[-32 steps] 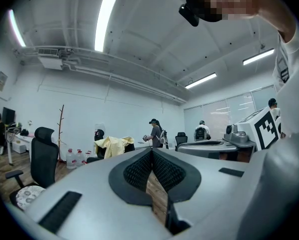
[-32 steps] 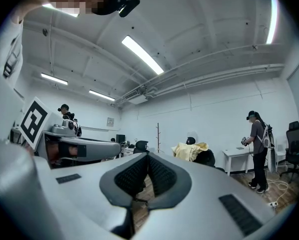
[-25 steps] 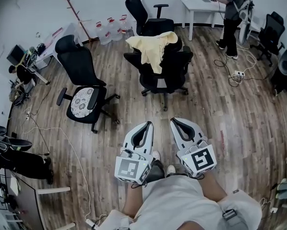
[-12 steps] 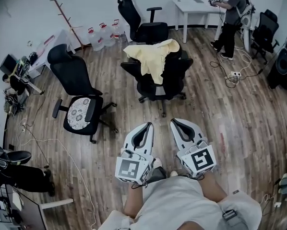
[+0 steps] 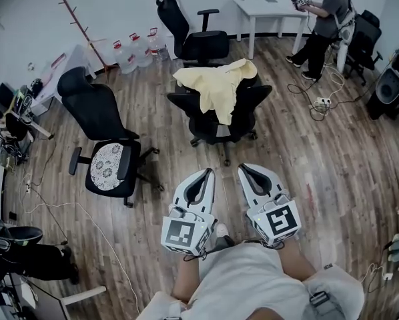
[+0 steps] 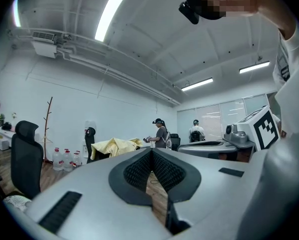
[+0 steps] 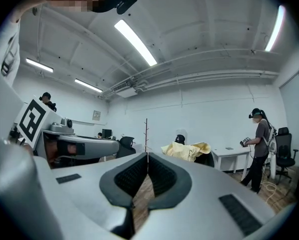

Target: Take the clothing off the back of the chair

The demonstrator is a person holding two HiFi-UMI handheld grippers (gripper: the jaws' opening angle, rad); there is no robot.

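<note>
Currently, with the clothing (image 5: 216, 85) draped over the chair (image 5: 253, 100) back and the left gripper (image 5: 201, 177) and right gripper (image 5: 249, 172) both clenched empty well short of the chair, approach squarely, open the jaws beside the back, and grip the top fold before lifting clear.

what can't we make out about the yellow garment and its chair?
- Head view: the chair backrest top, covered by the yellow garment; garment type unclear, bunched.
- Left gripper view: most of the chair, hidden behind the left gripper.
- Right gripper view: same, behind the right gripper; garment too small for detail.
</note>
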